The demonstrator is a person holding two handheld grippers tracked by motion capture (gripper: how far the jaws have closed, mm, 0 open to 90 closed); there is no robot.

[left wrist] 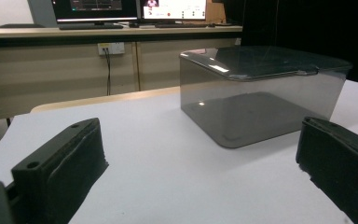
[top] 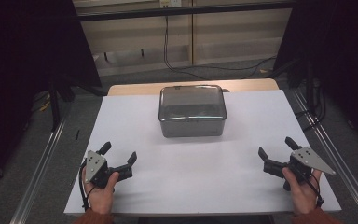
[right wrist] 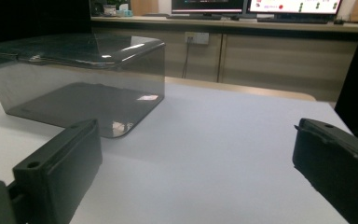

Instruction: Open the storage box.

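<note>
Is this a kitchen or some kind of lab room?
Probably a lab or office workroom: computer monitors sit on a long desk, cables trail along the wall, and a white table holds one smoky plastic box.

Contents of the smoky lidded box (top: 192,111) indistinct; monitors (left wrist: 130,8) cropped by the top edge.

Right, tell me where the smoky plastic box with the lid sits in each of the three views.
High view: the lidded box sits upper centre, at the far middle of the white board.
Left gripper view: right of centre, beyond the two black jaws.
Right gripper view: upper left, cut by the left edge.
Shared landmark: the wall socket behind the table.
</note>
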